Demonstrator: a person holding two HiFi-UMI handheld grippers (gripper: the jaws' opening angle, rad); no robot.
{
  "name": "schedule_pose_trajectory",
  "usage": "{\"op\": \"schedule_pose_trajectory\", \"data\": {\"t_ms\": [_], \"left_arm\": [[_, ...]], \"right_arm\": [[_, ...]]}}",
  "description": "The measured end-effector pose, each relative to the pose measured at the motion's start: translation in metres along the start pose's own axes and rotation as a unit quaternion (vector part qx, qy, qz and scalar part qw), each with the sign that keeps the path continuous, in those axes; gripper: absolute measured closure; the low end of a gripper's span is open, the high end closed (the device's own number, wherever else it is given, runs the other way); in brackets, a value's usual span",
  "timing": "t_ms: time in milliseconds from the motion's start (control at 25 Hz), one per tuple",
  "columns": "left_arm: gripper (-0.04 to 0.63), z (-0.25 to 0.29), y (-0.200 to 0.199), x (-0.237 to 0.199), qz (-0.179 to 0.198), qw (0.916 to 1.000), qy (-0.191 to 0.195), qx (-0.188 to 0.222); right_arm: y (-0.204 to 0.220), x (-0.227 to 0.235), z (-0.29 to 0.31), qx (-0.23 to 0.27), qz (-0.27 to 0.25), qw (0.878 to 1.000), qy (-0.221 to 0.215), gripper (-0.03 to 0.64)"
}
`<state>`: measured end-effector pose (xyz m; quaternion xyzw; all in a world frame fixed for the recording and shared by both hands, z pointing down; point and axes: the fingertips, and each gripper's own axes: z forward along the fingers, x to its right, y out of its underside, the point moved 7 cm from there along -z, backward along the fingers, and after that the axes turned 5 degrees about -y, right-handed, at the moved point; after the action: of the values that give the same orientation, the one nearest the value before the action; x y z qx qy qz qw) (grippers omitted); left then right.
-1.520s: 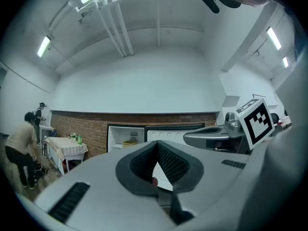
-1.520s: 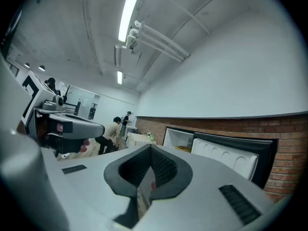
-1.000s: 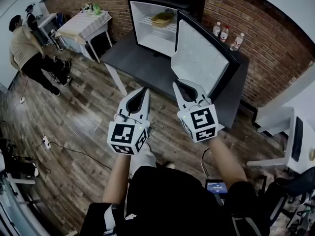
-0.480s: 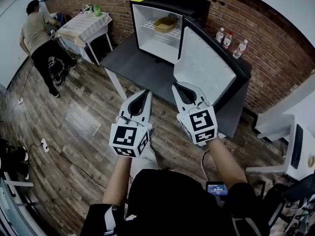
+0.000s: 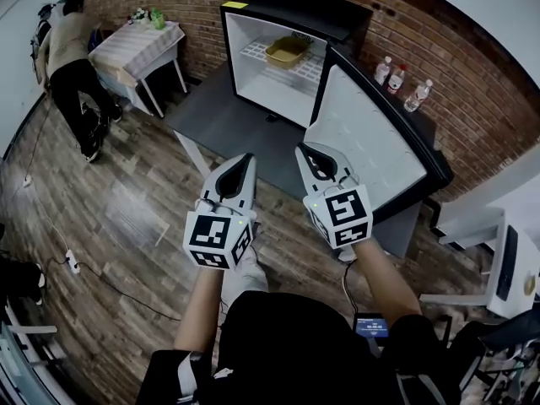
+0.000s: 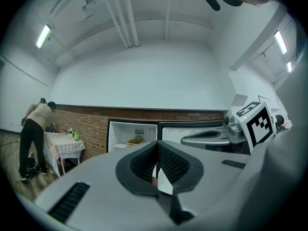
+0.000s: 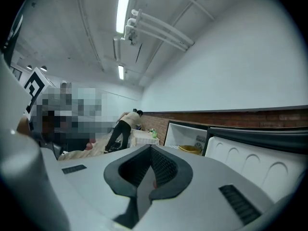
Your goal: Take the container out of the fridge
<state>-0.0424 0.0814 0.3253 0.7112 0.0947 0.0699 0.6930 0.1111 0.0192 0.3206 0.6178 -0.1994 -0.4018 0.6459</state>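
Observation:
A small black fridge (image 5: 337, 11) stands on a dark table (image 5: 224, 116) against the brick wall, its door (image 5: 371, 146) swung wide open to the right. On its upper wire shelf sits a yellow container (image 5: 286, 51), which also shows as the container (image 6: 134, 141) in the left gripper view and the container (image 7: 190, 149) in the right gripper view. My left gripper (image 5: 245, 160) and right gripper (image 5: 305, 151) hover side by side in front of the table, well short of the fridge. Both are shut with nothing in them.
Several water bottles (image 5: 396, 78) stand behind the open door. A small cloth-covered table (image 5: 135, 45) stands at the left, with a person (image 5: 72, 62) bent over beside it. Cables lie on the wooden floor (image 5: 110, 218). A white desk (image 5: 498, 251) is at the right.
The view has come closer to the fridge and its door now reaches further right. The person at the left has moved toward the back corner. Both grippers keep their pose.

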Motion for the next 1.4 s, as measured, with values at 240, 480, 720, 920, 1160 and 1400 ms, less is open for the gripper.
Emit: {"op": "schedule_pose_trajectory", "data": {"t_ms": [240,480,720,920,1160,1400], "left_arm": [[0.583,0.045,-0.009,-0.04,0.0,1.0,0.009,-0.001],[0.583,0.079,-0.017,-0.085,0.026,0.9996,0.01,-0.003],[0.583,0.111,-0.026,-0.119,0.036,0.9989,0.029,0.002],[0.583,0.13,-0.028,-0.146,0.041,0.9979,0.05,0.01],[0.583,0.148,-0.023,-0.182,0.029,0.9976,0.061,0.01],[0.583,0.163,-0.017,-0.204,0.02,0.9973,0.07,0.01]], "right_arm": [[-0.01,0.023,0.054,-0.005,0.0,1.0,0.005,0.577],[-0.028,0.04,0.103,-0.001,-0.002,1.0,0.017,0.577],[-0.039,0.053,0.146,-0.007,-0.001,1.0,0.029,0.577],[-0.045,0.059,0.182,-0.01,-0.002,0.999,0.038,0.577],[-0.047,0.059,0.219,-0.017,-0.005,0.999,0.047,0.577],[-0.042,0.061,0.24,-0.028,-0.005,0.998,0.056,0.577]]}}
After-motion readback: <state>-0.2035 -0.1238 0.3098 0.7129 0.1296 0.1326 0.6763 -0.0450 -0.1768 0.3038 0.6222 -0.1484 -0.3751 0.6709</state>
